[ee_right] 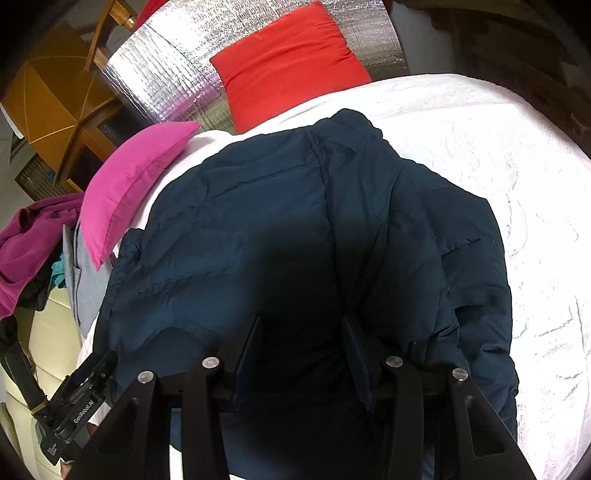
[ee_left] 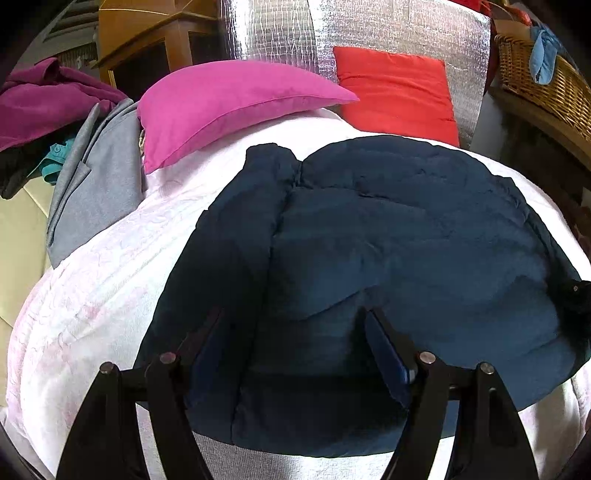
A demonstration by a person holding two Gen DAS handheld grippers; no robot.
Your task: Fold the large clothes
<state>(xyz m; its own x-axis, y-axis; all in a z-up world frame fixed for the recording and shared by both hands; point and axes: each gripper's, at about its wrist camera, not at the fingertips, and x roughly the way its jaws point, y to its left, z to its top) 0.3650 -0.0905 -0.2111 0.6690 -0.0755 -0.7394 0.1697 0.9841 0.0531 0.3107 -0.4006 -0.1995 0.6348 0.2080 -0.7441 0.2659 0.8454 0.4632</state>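
- Both pairs of jaws stand apart with nothing between them: the left gripper (ee_left: pixel 295 325) hangs spread wide over the jacket's near left part, and the right gripper (ee_right: pixel 301 326) hangs less widely spread over its near middle. Whether the tips touch the cloth I cannot tell.
- Far left, a heap of purple clothes (ee_left: pixel 44 99) and a grey garment (ee_left: pixel 96 184) lie off the bed's edge, probably waiting their turn.
- Next, a pink pillow (ee_left: pixel 221 103) lies on the far left of the white bedspread (ee_left: pixel 92 288), clear of the working area.
- Centre, the navy padded jacket (ee_left: pixel 388 240) lies spread on the bedspread with one long side panel or sleeve laid inward along its left; the bed gives room to fold something this big.
- Right of the pink one, a red pillow (ee_left: pixel 395 88) leans on the silver padded backing (ee_left: pixel 369 29).
- Far right, a wicker basket (ee_left: pixel 543 77) stands beyond the bed.
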